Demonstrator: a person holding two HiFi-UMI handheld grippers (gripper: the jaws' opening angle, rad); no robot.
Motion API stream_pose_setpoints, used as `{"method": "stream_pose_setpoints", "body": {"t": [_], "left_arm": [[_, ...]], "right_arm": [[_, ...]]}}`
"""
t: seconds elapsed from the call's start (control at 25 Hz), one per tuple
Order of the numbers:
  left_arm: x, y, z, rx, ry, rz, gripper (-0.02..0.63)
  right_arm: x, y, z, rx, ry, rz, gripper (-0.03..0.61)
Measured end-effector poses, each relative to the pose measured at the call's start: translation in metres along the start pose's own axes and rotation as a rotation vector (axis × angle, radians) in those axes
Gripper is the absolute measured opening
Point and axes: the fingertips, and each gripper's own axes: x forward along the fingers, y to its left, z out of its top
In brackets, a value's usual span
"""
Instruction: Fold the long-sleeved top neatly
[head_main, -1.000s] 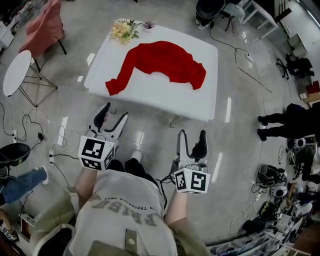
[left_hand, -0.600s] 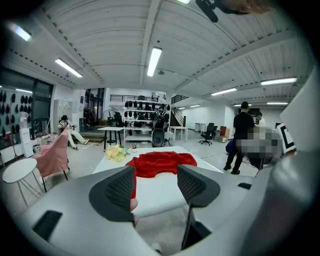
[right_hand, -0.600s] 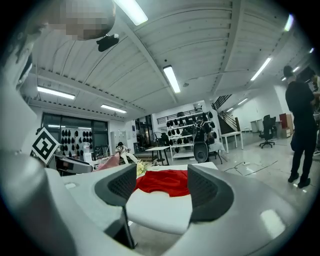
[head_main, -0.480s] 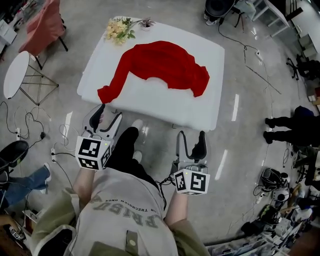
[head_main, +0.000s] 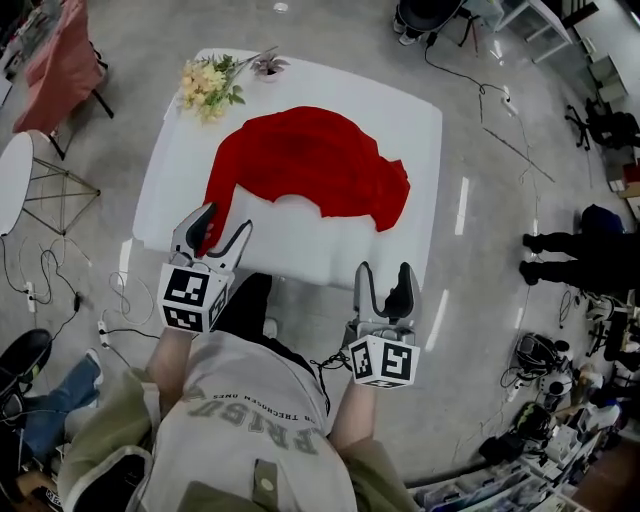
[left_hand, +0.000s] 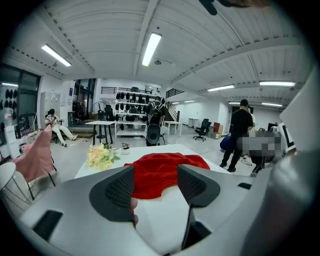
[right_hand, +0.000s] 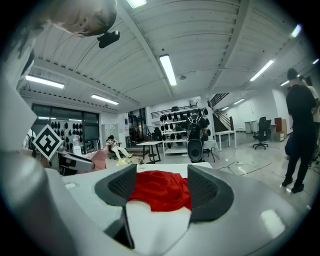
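**Grippers poised at the table, top not yet folded**
The red long-sleeved top (head_main: 305, 175) lay rumpled mid-table (head_main: 300, 255). The left gripper (head_main: 225, 222) hung over the table's near edge by a sleeve end and the right gripper (head_main: 384, 272) just short of that edge, both wide and empty, probably ready to seize cloth.

The top (head_main: 305, 165) lies on the table (head_main: 300, 255), flowers (head_main: 207, 83) at its far-left corner; the left gripper (head_main: 225, 220) is seemingly over the near edge, the right gripper (head_main: 384, 270) just short.
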Motion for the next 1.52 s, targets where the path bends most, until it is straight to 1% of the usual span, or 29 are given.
{"method": "stream_pose_setpoints", "body": {"t": [0.24,0.4,0.68,0.88,1.04,1.08,1.2,1.24,1.36,1.4,1.48,1.52], "left_arm": [[0.066,0.043,0.027,0.012,0.032,-0.014,0.256],[0.107,0.06,0.033,0.024,0.084,-0.029,0.256],[0.175,0.067,0.014,0.058,0.217,-0.06,0.256],[0.211,0.064,-0.004,0.097,0.295,-0.074,0.256],[0.229,0.068,-0.019,0.129,0.361,-0.056,0.253],[0.232,0.069,-0.022,0.134,0.372,-0.049,0.247],[0.235,0.073,-0.028,0.144,0.391,-0.019,0.19],[0.235,0.075,-0.029,0.15,0.39,-0.006,0.162],[0.231,0.079,-0.024,0.173,0.364,0.042,0.05],[0.228,0.079,-0.022,0.177,0.354,0.055,0.035],[0.219,0.076,-0.015,0.175,0.33,0.075,0.021],[0.212,0.074,-0.01,0.171,0.309,0.089,0.02]], "right_arm": [[0.077,-0.01,0.005,-0.011,0.038,-0.033,0.307],[0.124,-0.012,-0.002,-0.019,0.089,-0.034,0.307],[0.188,-0.02,-0.044,-0.077,0.254,-0.005,0.307],[0.213,-0.032,-0.083,-0.139,0.395,0.035,0.305],[0.224,-0.039,-0.11,-0.2,0.513,0.081,0.304],[0.224,-0.04,-0.116,-0.21,0.539,0.089,0.302],[0.22,-0.045,-0.133,-0.222,0.608,0.125,0.291],[0.219,-0.046,-0.137,-0.226,0.623,0.136,0.284],[0.216,-0.053,-0.139,-0.242,0.627,0.149,0.166],[0.215,-0.055,-0.137,-0.247,0.618,0.153,0.117],[0.212,-0.058,-0.129,-0.259,0.592,0.172,0.061],[0.21,-0.058,-0.123,-0.268,0.574,0.185,0.058]]}}
